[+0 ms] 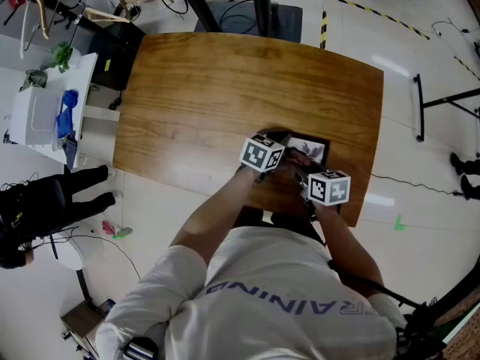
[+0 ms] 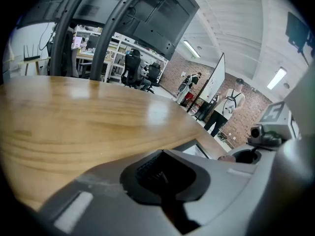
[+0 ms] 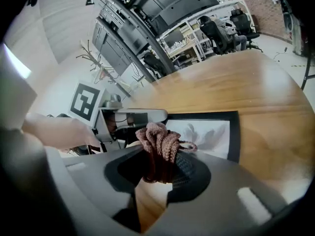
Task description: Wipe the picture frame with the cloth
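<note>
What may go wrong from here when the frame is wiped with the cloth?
1. The picture frame lies near the front edge of the table; a strong stroke might slide it off.
2. The cloth sits bunched in the right gripper, so the hard jaws may scrape the glass.
3. The left gripper is close by; the two may collide.

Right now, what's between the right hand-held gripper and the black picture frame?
A bunched pinkish-brown knitted cloth, clamped in the right hand-held gripper, lies before the black-rimmed picture frame; the right gripper view shows it.
</note>
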`<state>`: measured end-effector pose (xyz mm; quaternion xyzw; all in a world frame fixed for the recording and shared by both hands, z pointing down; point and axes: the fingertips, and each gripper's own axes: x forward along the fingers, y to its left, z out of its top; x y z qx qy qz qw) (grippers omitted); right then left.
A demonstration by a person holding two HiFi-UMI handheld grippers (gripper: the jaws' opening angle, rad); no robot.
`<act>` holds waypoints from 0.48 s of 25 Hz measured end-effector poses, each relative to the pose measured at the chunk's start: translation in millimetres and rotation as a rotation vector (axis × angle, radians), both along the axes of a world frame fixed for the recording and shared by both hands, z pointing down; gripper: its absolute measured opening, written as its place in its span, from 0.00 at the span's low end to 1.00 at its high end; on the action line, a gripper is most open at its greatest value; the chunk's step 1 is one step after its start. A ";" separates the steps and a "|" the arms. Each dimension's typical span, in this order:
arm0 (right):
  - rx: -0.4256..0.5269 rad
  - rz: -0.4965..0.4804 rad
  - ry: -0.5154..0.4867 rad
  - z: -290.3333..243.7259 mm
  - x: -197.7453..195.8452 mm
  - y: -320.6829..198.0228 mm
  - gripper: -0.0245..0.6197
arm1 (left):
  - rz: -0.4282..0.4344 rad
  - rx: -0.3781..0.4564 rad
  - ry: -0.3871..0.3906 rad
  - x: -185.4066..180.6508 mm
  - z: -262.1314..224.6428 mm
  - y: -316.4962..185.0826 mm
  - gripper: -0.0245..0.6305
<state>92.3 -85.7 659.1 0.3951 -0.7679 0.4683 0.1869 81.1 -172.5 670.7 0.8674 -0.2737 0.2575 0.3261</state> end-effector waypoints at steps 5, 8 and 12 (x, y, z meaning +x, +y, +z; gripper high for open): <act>-0.007 0.056 0.025 0.6 34.0 10.7 0.23 | 0.009 0.001 -0.001 0.0 -0.6 0.3 0.05; -0.008 0.105 0.047 0.6 61.7 16.1 0.23 | 0.009 0.004 -0.002 0.1 -1.4 0.2 0.05; -0.004 0.162 0.076 -0.7 93.2 22.8 0.23 | 0.009 0.008 -0.004 -1.1 -1.4 0.0 0.05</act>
